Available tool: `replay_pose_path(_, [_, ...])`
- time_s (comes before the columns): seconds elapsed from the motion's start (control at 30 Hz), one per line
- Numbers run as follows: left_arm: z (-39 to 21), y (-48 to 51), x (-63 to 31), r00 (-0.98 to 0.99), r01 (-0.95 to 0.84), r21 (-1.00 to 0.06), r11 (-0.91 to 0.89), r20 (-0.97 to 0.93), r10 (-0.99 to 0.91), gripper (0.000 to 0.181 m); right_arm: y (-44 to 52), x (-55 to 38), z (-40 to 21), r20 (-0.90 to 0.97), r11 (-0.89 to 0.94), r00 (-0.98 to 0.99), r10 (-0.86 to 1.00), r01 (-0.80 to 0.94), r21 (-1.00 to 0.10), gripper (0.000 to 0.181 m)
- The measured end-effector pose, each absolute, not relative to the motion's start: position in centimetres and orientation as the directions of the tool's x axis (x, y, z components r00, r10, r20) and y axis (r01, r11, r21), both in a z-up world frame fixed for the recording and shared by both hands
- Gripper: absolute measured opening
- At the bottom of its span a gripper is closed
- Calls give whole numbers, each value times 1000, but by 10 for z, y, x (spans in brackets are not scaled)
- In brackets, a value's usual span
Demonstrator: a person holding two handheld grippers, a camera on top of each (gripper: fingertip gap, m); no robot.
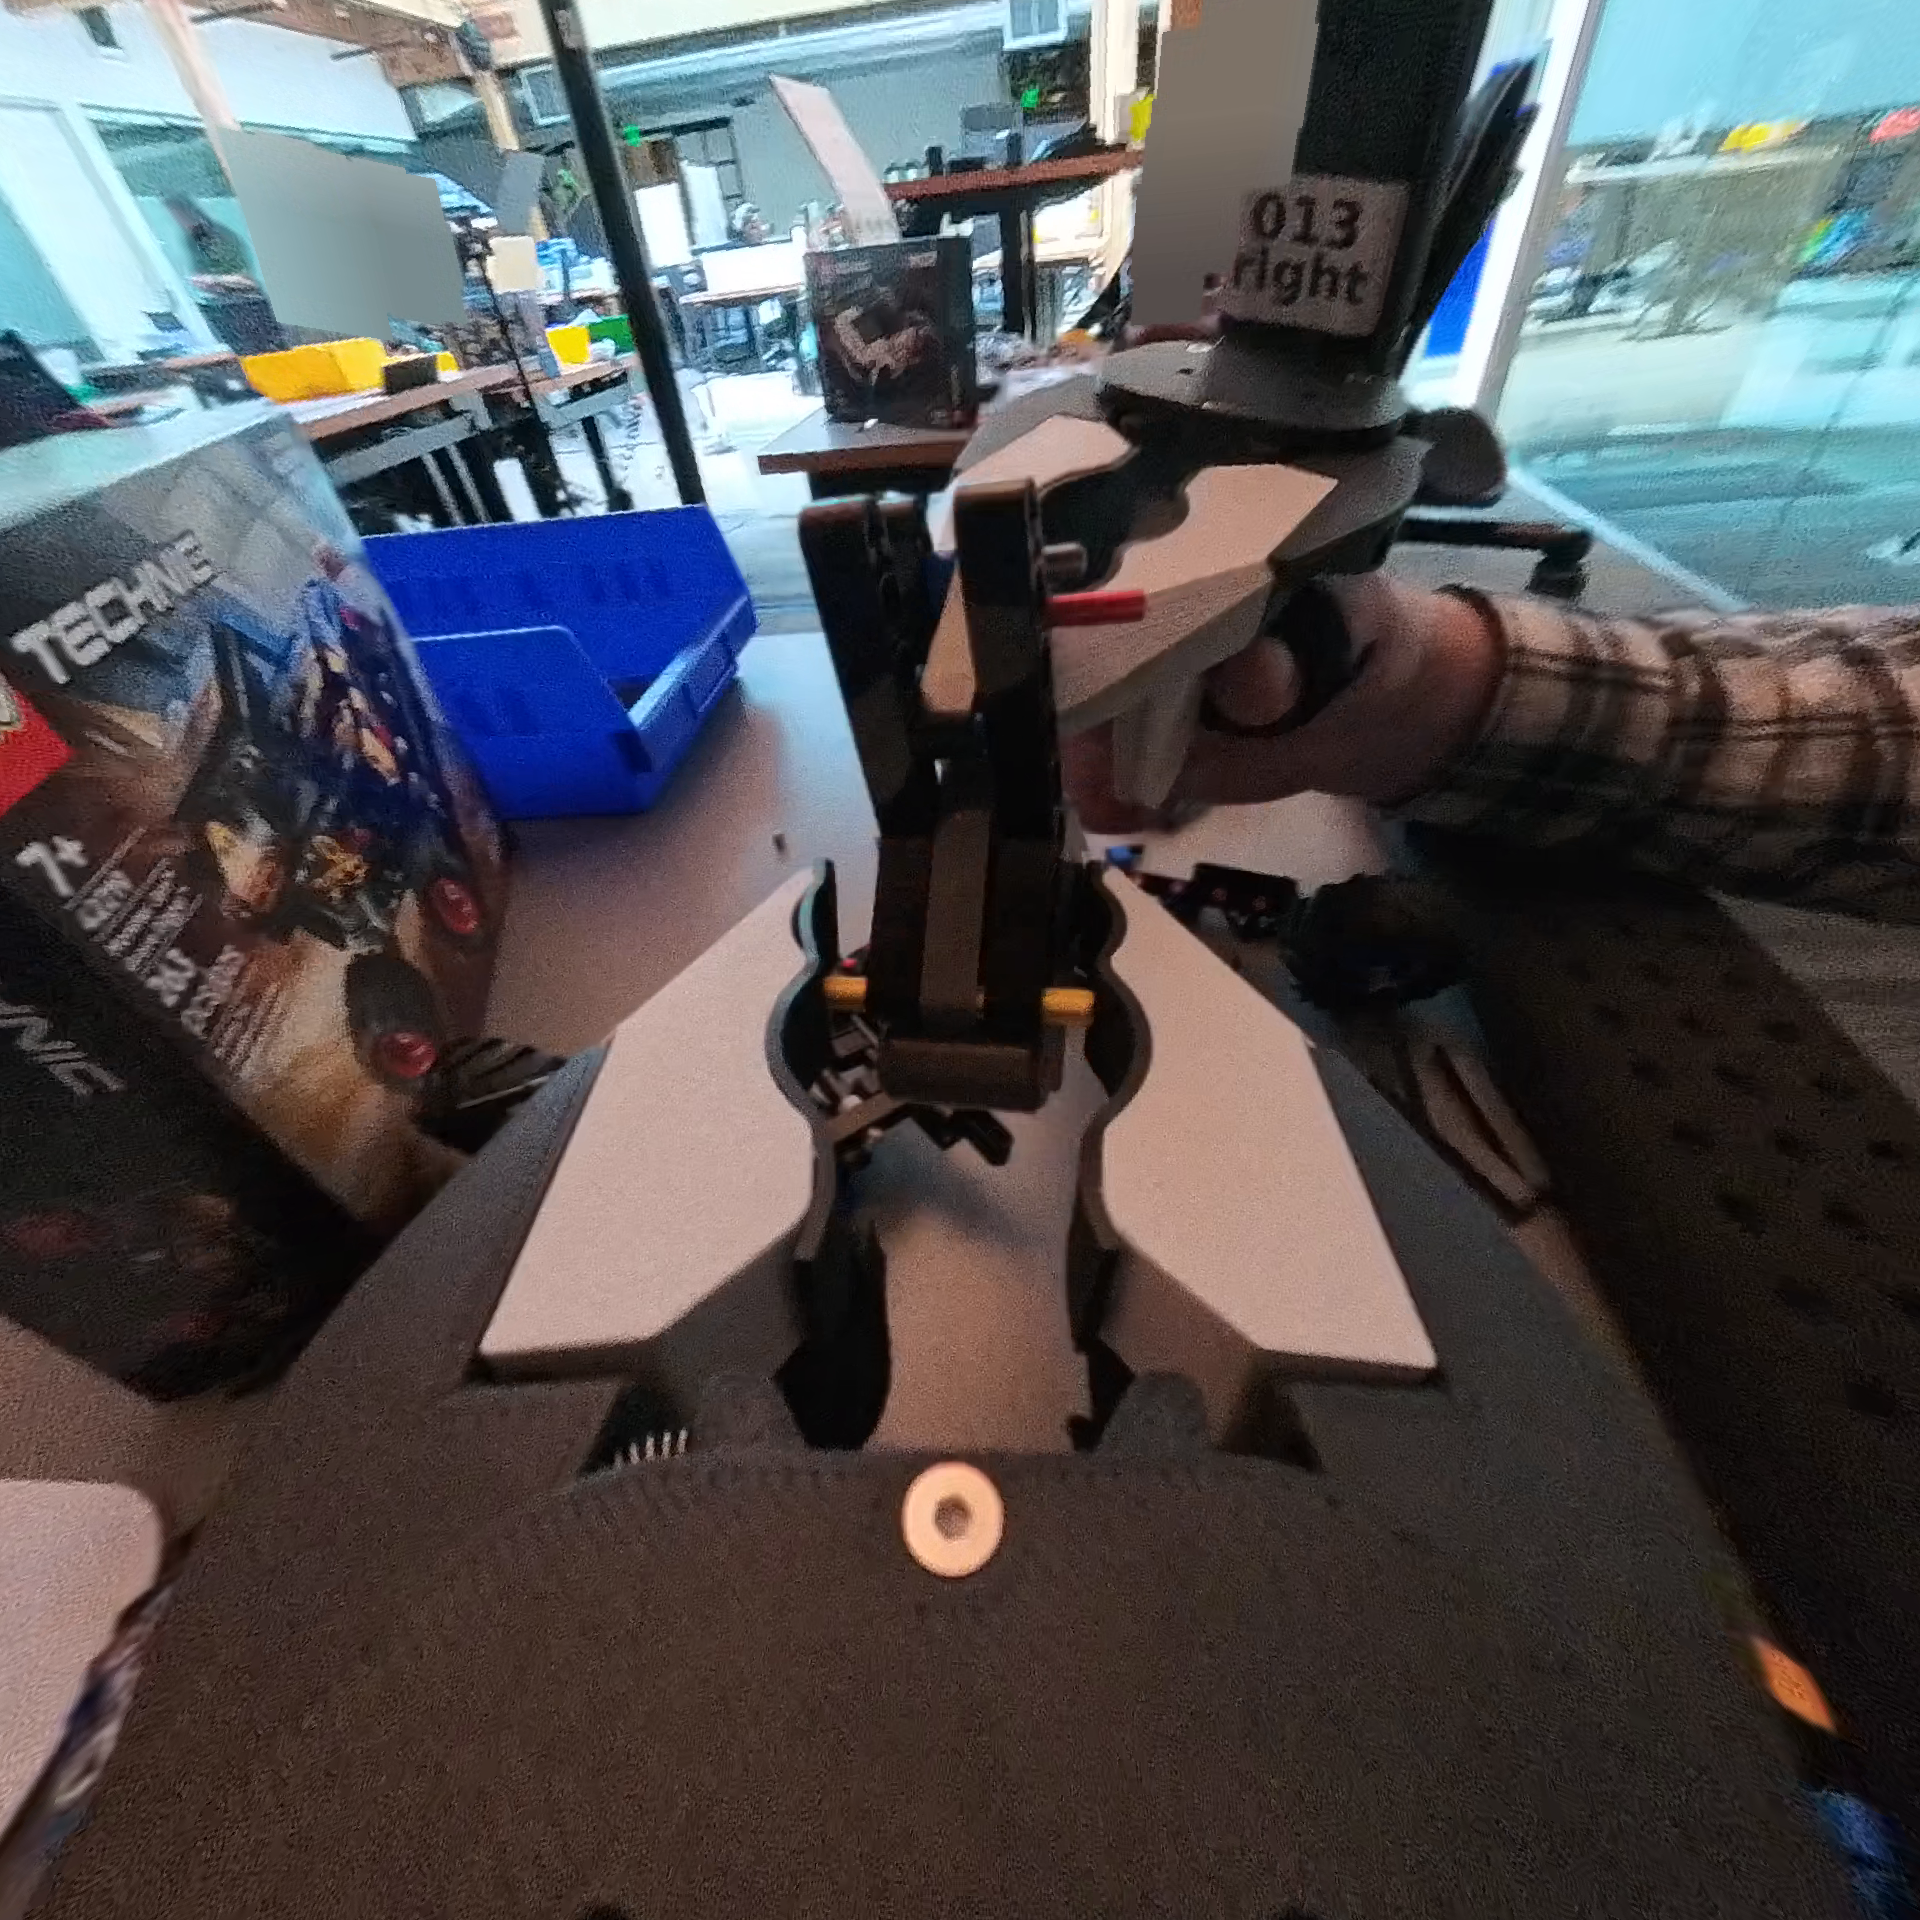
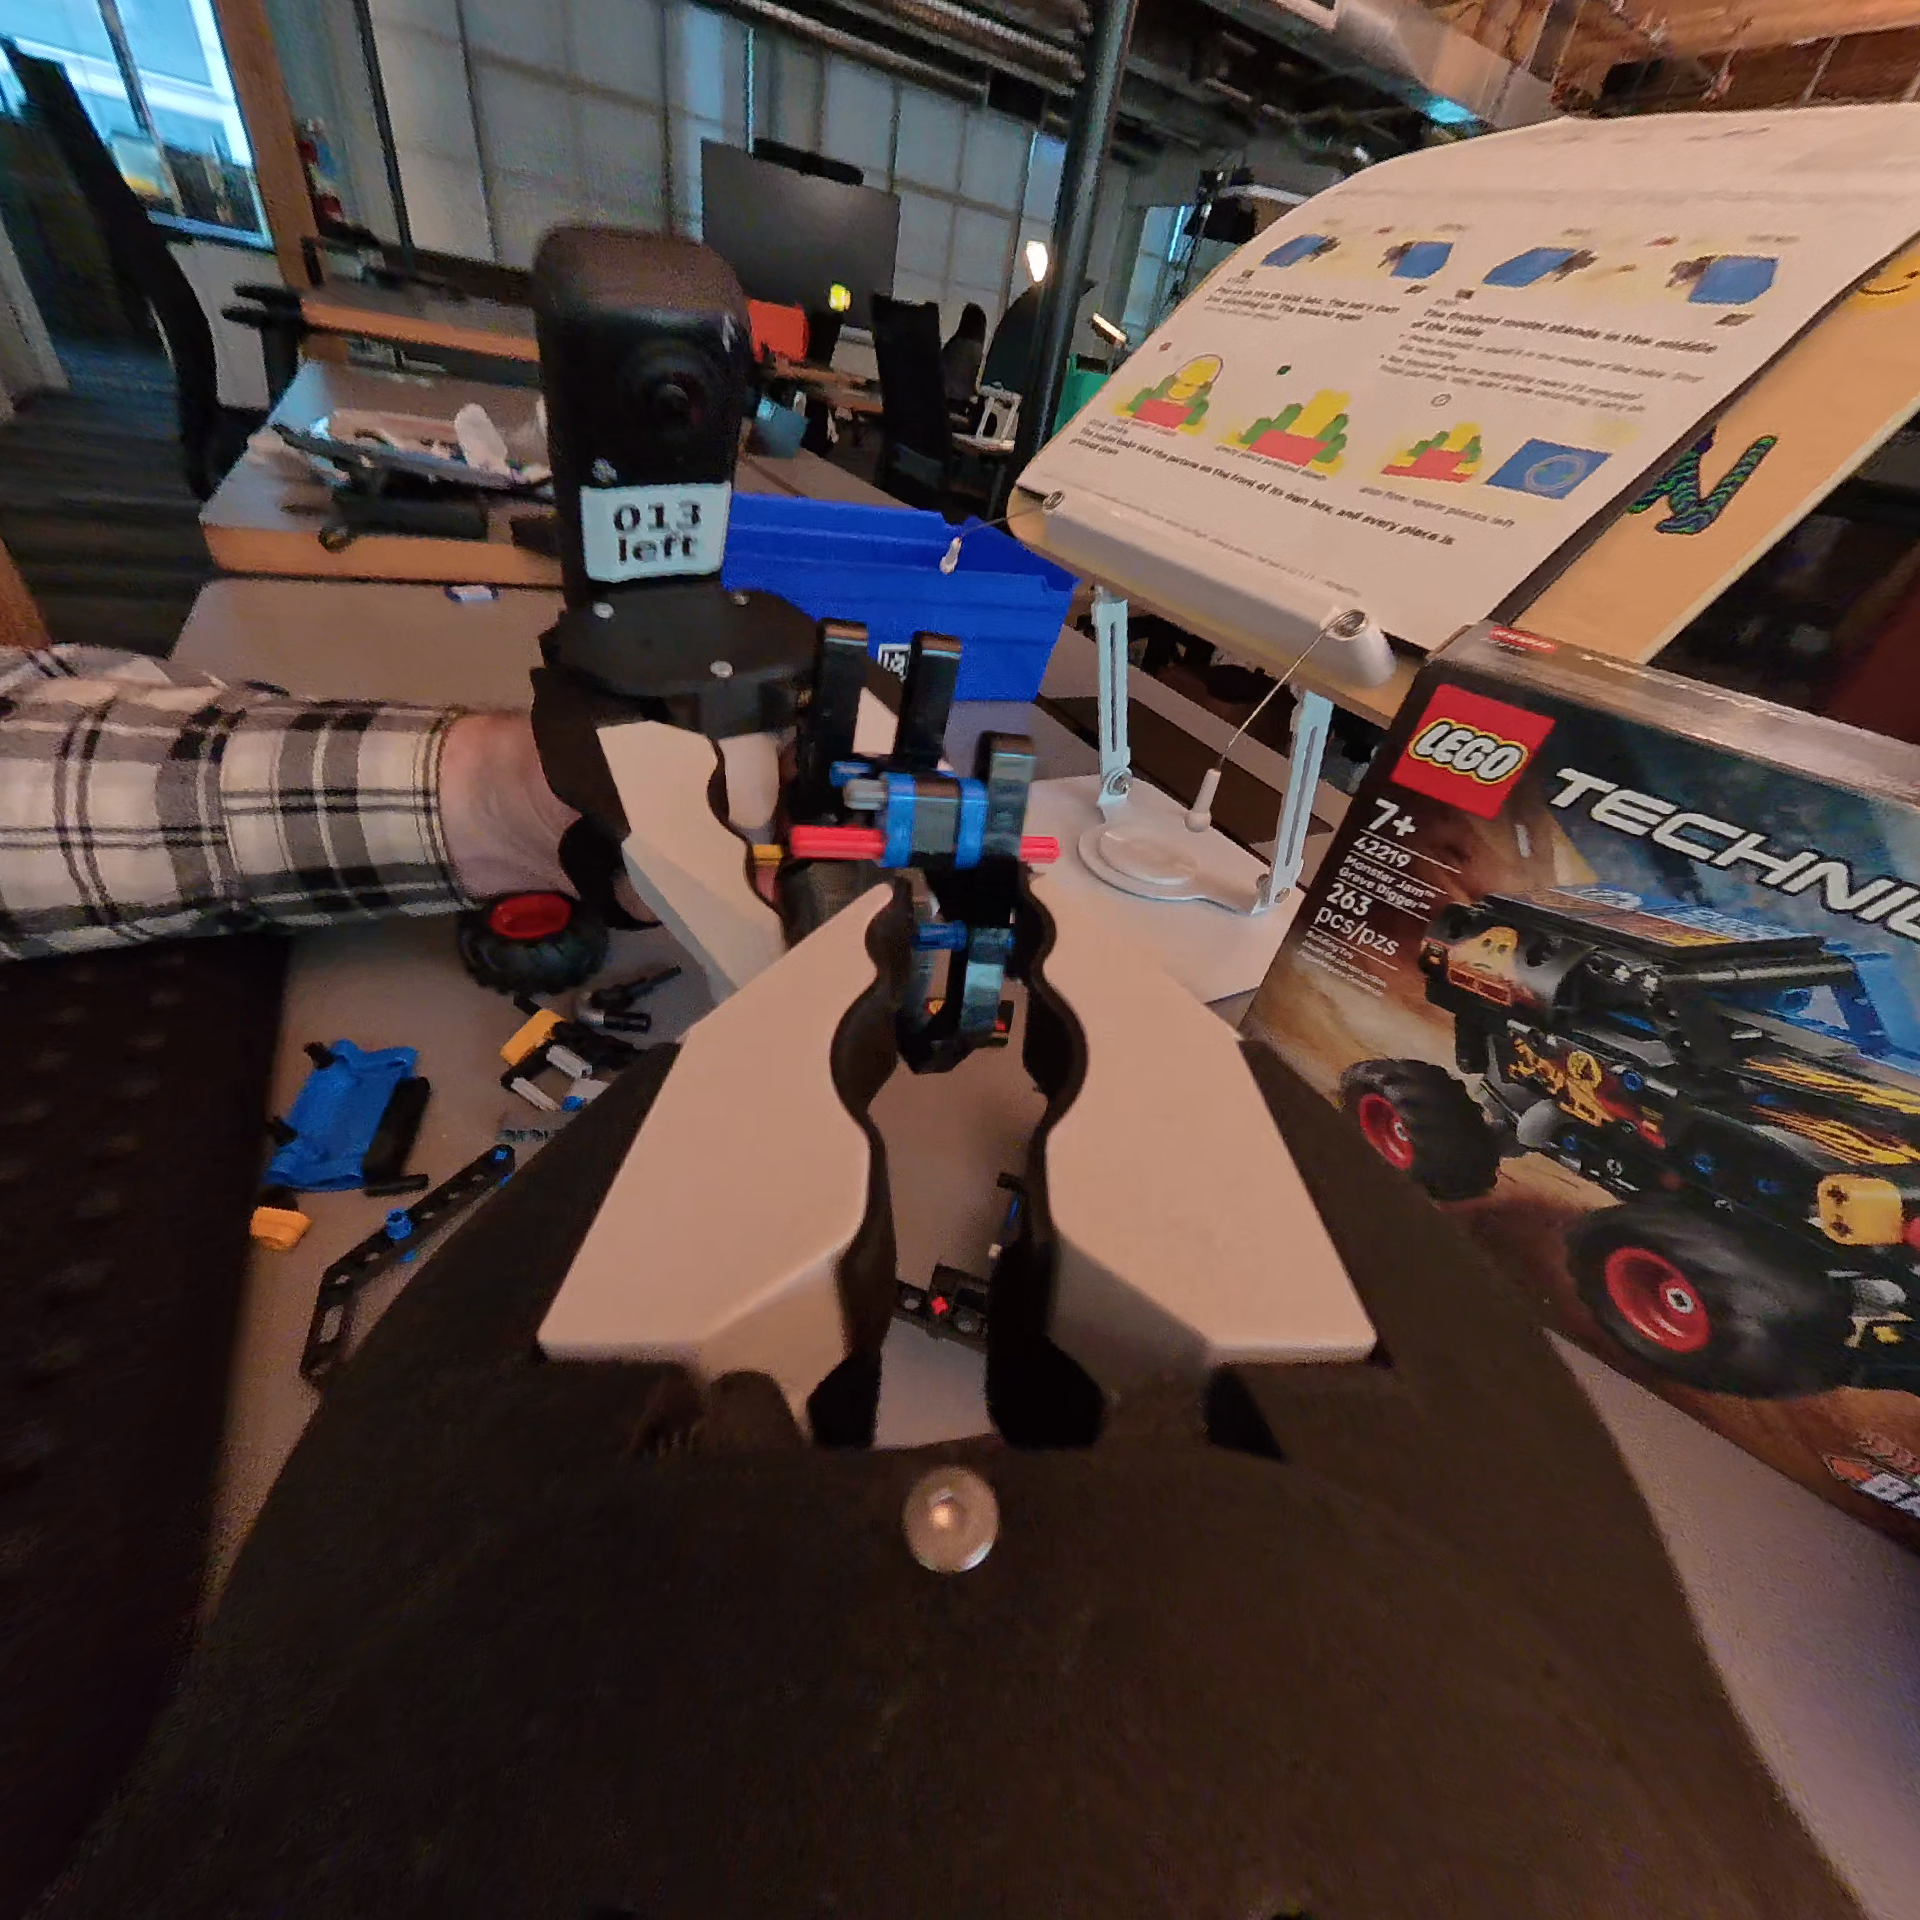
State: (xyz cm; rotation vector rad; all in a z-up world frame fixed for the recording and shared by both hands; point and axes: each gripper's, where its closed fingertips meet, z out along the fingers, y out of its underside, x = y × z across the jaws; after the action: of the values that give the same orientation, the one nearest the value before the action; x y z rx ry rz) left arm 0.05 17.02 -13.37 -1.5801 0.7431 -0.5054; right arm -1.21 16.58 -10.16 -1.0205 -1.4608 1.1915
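Both my claws grip one black brick assembly (image 1: 966, 831) above the worktop (image 2: 353, 997): left claw (image 1: 951, 997) low, right claw (image 2: 951, 997) higher. It seems light but fragile; I hold its stiff beams.

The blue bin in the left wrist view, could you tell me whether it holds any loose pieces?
No, the blue bin shows only its own bare blue walls and divider, with no loose pieces visible inside.

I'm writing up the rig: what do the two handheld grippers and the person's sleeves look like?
Each gripper, left gripper and right gripper, has a matte black body, pale grey angular fingers with wavy black inner edges, and a silver screw. Each carries a black camera block with a white label. Both sleeves are grey-and-white plaid.
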Motion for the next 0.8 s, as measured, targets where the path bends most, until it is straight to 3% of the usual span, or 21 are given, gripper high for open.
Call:
replay_pose_path(0.1, [-136, 173, 1, 694, -135, -989, -60, -51, -719, 45, 168, -10, -101, 152, 163, -199, 968, 40, -986, 15])
replay_pose_path(0.27, [-119, 180, -24, 778, -134, -991, -19, -93, -621, 54, 191, -10, -102, 305, 304, 2, 952, 105, -947, 15])
replay_pose_path(0.37, [-119, 185, -27, 810, -212, -977, 15, -184, -556, 39, 186, -14, -103, 321, 317, 15, 947, 108, -942, 15])
replay_pose_path(0.43, [-127, 188, -24, 804, -220, -975, -14, -173, -569, 24, 181, -19, -108, 356, 350, 20, 934, 133, -927, 15])
replay_pose_path(0.5, [-130, 189, -26, 810, -194, -981, -25, -146, -568, 21, 179, -20, -110, 360, 354, 17, 933, 139, -925, 14])
replay_pose_path(0.63, [-127, 179, -29, 779, -179, -984, -19, -130, -613, 18, 169, -17, -108, 207, 217, -116, 971, 79, -973, 15])
replay_pose_path(0.8, [-116, 160, -22, 707, -193, -981, 21, -154, -690, 15, 156, -4, -100, -126, -118, -365, 922, 42, -992, 9])
